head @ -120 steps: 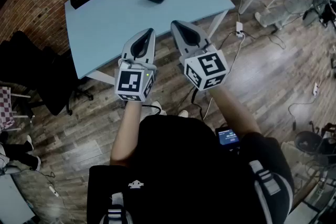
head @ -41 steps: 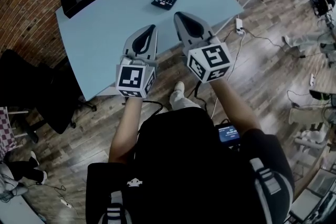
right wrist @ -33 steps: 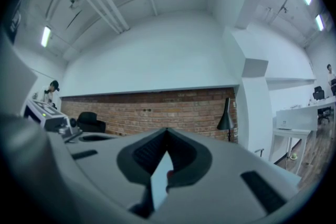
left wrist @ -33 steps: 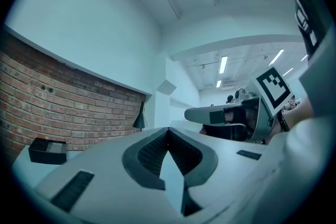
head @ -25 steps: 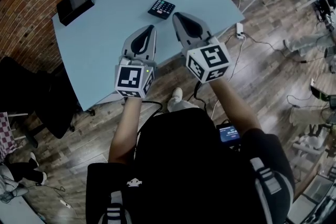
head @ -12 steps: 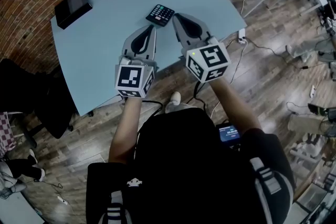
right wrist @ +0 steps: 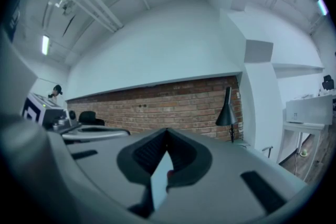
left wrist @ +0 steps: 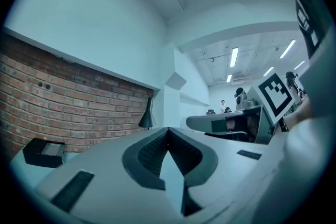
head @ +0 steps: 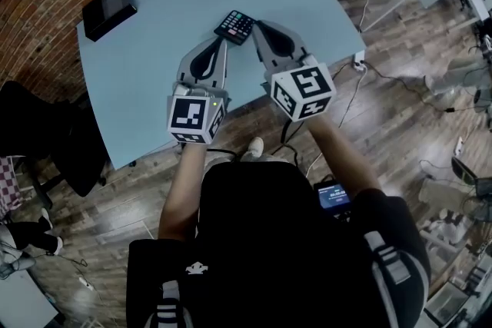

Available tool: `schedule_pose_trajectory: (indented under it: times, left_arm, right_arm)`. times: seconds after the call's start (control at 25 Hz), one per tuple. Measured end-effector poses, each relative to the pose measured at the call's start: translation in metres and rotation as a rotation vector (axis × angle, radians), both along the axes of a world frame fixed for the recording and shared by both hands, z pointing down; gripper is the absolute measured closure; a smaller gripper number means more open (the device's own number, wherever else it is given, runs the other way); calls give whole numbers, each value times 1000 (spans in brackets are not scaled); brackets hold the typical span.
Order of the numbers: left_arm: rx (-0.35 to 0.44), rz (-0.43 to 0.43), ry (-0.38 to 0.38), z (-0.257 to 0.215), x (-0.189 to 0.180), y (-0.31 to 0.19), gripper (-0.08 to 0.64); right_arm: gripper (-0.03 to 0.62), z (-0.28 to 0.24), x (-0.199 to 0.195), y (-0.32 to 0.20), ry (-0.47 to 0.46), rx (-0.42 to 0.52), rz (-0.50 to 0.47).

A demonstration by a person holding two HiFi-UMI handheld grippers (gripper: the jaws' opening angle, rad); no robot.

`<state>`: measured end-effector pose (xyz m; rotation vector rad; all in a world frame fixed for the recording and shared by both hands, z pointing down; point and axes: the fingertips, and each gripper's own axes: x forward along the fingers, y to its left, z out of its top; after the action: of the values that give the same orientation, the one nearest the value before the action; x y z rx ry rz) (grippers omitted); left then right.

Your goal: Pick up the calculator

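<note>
Calculator (head: 234, 26) has been closed in on across the tabletop (head: 146, 57); fingers of left gripper (head: 223, 43) and right gripper (head: 257, 24) are shut, empty, so opening is needed.

We wear a black top (head: 254, 242) with a small white emblem (head: 197, 268) and white stripes (head: 388, 261) at its sides, a little device (head: 333, 198) with a lit blue screen at the hip, and a pale shoe (head: 254, 147). Our left tongs (head: 223, 41) and right tongs (head: 257, 24) are smooth pale-grey shells around a dark ribbed hollow. Each ends in a white marker cube with black squares, the left cube (head: 192, 117) and the right cube (head: 302, 92), with a black cable (head: 221, 154) looping below.
</note>
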<state>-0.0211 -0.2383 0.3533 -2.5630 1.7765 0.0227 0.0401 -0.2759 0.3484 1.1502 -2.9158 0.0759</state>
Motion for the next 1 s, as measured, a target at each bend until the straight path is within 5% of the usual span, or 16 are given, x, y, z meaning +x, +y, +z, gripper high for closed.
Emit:
schedule_pose_trajectory:
  times: [0.44,1.0]
  left_arm:
    - [-4,-16,-7,-2,-21,-15,552]
    - [-15,99,-2,2,-62,-59,552]
  right_arm:
    - [589,21,-22,-13,47,-27,-19]
    - [588,62,-59,-58,171,-65,73]
